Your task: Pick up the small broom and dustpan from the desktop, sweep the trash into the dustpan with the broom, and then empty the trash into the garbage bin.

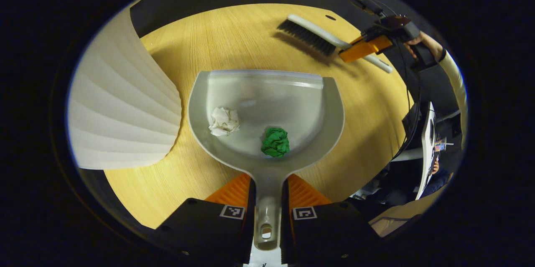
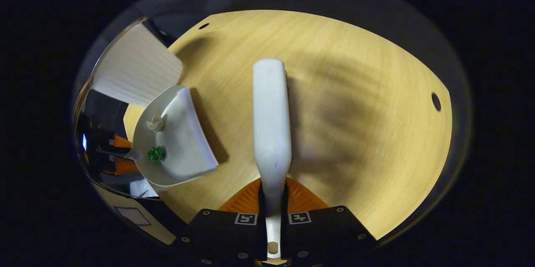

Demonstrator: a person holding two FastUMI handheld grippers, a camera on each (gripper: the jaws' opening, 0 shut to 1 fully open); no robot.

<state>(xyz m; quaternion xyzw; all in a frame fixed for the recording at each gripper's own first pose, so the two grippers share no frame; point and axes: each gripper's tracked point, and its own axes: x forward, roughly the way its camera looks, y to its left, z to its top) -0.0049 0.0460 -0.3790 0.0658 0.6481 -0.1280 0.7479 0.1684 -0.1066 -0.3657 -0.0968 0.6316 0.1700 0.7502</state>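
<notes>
In the left gripper view, the left hand-held gripper (image 1: 267,200) at 6 o'clock is closed on the handle of the dustpan (image 1: 267,91), with 1 finger pressing on each side of the handle. The grey pan spreads out ahead of it over the wooden desk (image 1: 376,104), and whether its front edge touches the wood cannot be told. Inside the pan lie 2 pieces of trash: a white crumpled paper ball (image 1: 224,120) toward 9 o'clock and a green crumpled paper ball (image 1: 275,142) near the middle, close to where the handle begins. The 2 balls lie apart. A white ribbed garbage bin (image 1: 125,112) stands at 9 o'clock, just beside the pan's left rim.

At 1 o'clock in the same view, the right hand-held gripper (image 1: 355,47) grips the broom (image 1: 311,35) by its white handle; the dark bristles point down toward the desk, with a shadow beneath them. A person's hand (image 1: 422,43) in a light sleeve holds that gripper.

In the right gripper view, the right hand-held gripper (image 2: 271,204) is clamped on the narrow end of the broom (image 2: 271,125), both fingers against the handle, and the broom's white back runs toward 12 o'clock above the desk (image 2: 368,112). The dustpan (image 2: 175,137) sits at 9 o'clock with both paper balls in it, and the garbage bin (image 2: 138,66) stands at 10 o'clock just behind it.
</notes>
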